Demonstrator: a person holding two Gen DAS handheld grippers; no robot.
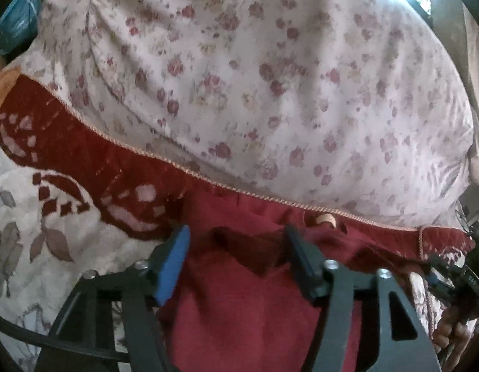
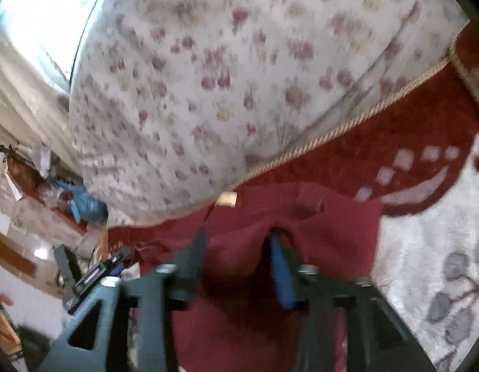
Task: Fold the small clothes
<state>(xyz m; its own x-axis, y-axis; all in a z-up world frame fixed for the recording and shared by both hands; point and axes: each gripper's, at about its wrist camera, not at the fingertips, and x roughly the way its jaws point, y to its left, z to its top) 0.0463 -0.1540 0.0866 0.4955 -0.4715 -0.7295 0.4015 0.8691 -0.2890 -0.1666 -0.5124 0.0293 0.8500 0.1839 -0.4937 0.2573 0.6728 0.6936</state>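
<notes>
We are hovering over the dark red garment (image 1: 255, 303).
Left gripper (image 1: 236, 238) and right gripper (image 2: 237, 241) are both gaping, gripping nothing (floral pillow (image 1: 255, 77) lying beyond).

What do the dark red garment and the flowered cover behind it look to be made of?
Dark red garment: soft matte cloth, likely knit or fleece; it creases without shine. Flowered cover: thin printed woven cloth, probably cotton, wrinkled over padding, with twisted cord along its edge.

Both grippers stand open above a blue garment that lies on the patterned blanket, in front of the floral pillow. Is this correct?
The garment is dark red, not blue; both wrist views show it. The rest holds: left gripper and right gripper are open.
</notes>
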